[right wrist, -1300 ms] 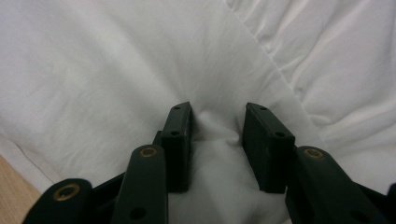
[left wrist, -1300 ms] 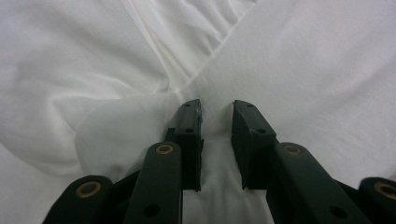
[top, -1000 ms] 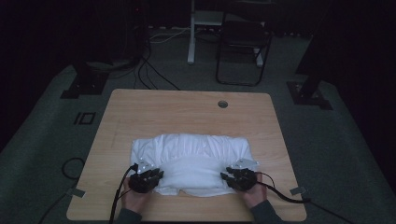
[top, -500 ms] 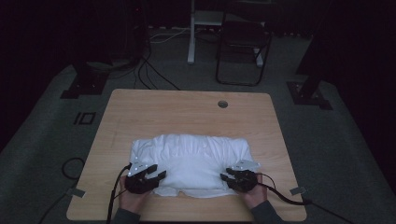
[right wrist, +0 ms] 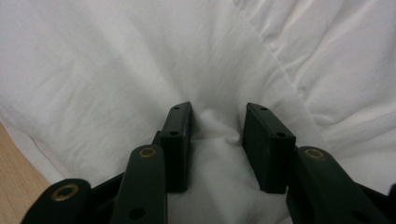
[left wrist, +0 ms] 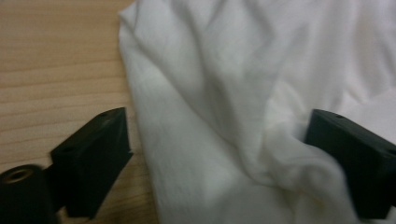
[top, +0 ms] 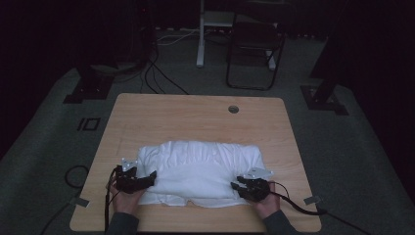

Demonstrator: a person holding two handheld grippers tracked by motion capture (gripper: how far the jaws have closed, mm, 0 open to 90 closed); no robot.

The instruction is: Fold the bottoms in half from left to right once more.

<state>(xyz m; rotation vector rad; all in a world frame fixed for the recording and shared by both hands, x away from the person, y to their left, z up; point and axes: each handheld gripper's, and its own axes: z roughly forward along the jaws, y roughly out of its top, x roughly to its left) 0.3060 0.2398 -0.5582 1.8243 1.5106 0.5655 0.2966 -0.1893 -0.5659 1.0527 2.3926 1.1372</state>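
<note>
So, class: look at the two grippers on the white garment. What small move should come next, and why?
Probably the left gripper should close on the white garment: its jaws have just been opening and stand wide with a fold between them, while the right gripper already pinches a bunch of cloth.

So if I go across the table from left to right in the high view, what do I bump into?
Left gripper → white cloth → right gripper.
</note>
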